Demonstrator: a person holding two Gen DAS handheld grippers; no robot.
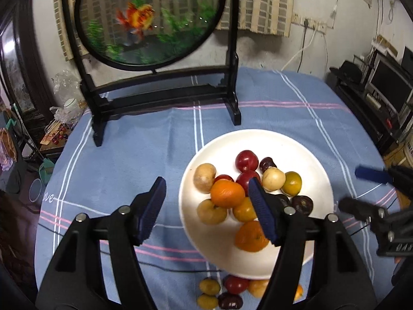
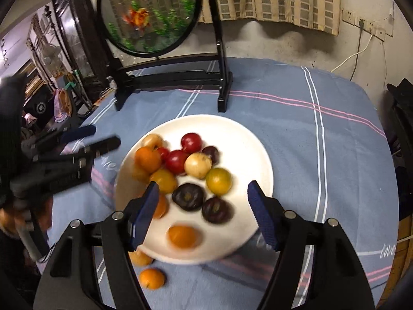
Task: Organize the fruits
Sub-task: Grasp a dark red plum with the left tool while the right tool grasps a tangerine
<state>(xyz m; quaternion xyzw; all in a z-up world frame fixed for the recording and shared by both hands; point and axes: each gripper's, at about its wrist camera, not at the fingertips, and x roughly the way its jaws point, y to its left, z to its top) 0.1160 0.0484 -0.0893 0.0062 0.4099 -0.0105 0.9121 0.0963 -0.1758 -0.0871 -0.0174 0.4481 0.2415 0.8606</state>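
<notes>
- Most of the fruits sit piled on the white plate (image 1: 320, 170), which rests on the blue tablecloth (image 1: 124, 160). Oranges, red ones, pale yellow ones and dark plums all lean on each other, so the heap is probably just a collecting spot, not sorted yet.
- A few stragglers are off the plate on the cloth at its near rim: an orange (image 2: 151, 279) plus some yellow, red and dark ones in the left view.
- Left gripper (image 1: 210, 208) hangs above the plate's left edge, jaws wide with nothing between them. One orange (image 1: 227, 193) shows in the gap, but it lies down on the plate, not pinched.
- Right gripper (image 2: 204, 213) hovers over the near half of the plate, also spread wide and empty, with two dark plums (image 2: 188, 196) framed between its fingers.
- Room-wise, the cloth to the right of the plate is bare and open. The fish screen (image 1: 147, 18) on its black stand blocks the back.
- The grippers are close together, so they could clash over the plate, and the loose fruit near the table edge looks ready to roll off.
</notes>
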